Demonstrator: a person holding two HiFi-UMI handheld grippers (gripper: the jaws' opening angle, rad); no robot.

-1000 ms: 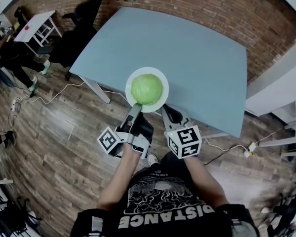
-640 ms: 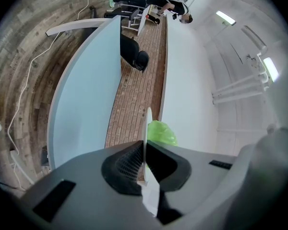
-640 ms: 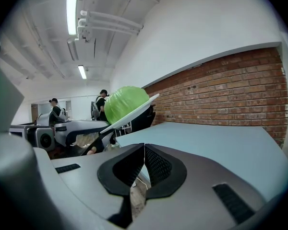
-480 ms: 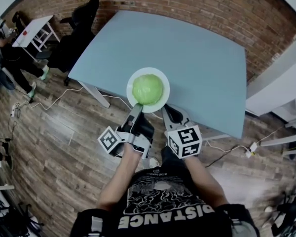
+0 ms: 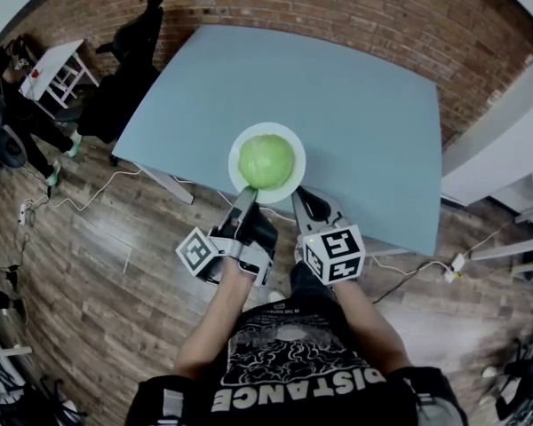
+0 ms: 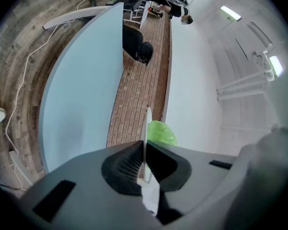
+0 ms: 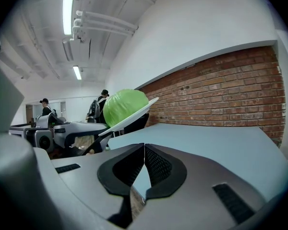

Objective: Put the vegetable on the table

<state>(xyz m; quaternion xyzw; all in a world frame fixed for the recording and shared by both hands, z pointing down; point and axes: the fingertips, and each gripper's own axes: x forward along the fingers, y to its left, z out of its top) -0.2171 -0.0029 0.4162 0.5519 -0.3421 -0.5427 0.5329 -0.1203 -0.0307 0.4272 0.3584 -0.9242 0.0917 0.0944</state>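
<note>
My left tongs pinching the white plate by its rim, green cabbage on it, tilted over the blue surface; my right tongs pressed together, holding nothing

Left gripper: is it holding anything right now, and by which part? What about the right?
The left gripper is shut on the near rim of the white plate, which carries the cabbage. The right gripper is shut on nothing.

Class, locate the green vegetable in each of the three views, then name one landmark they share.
Head view: vegetable at centre, on the white plate.
Left gripper view: vegetable just above the jaws, slightly right of centre.
Right gripper view: vegetable upper left of centre.
Shared landmark: the blue table.
</note>
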